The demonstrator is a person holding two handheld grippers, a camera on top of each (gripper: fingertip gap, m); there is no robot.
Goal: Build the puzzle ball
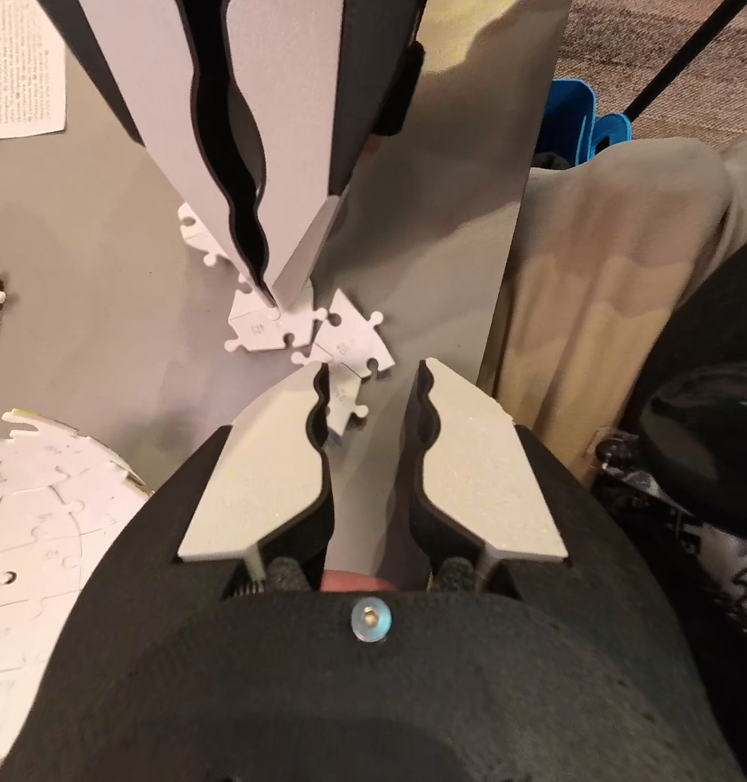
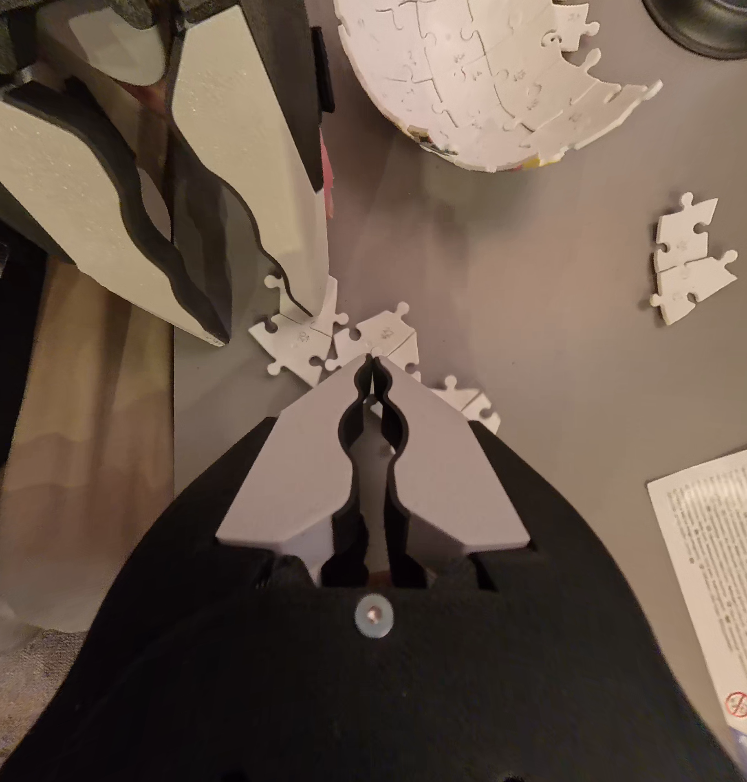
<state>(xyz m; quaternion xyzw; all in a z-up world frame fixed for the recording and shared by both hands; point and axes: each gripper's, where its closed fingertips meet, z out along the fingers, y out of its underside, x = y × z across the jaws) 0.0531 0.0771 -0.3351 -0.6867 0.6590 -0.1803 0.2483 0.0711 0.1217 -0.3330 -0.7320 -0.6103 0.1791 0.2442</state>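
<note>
Flat white puzzle pieces lie on the grey table [image 2: 511, 262]. My right gripper [image 2: 372, 359] is shut, its tips resting on the seam of one joined cluster [image 2: 388, 334]; the left wrist view shows it [image 1: 271, 301] coming down from the top onto that cluster [image 1: 257, 336]. My left gripper [image 1: 372, 367] is open just over a second cluster [image 1: 354, 342]. In the right wrist view, one finger of the left gripper [image 2: 263, 325] touches this cluster [image 2: 297, 345]. The two clusters sit edge to edge. The half-built ball shell [image 2: 469, 84] lies beyond, and also shows at the lower left of the left wrist view [image 1: 45, 508].
A joined pair of pieces [image 2: 685, 262] lies apart to the right. More pieces [image 2: 469, 402] sit beside my right gripper. A printed sheet [image 2: 723, 571] lies on the table. The table's edge [image 1: 503, 296] runs close by my left gripper. A dark round object [image 2: 710, 25] stands far off. Tip to tip, the grippers are about 5 cm apart. The dark round object [image 2: 710, 25] is about 25 cm from both grippers' fingertips.
</note>
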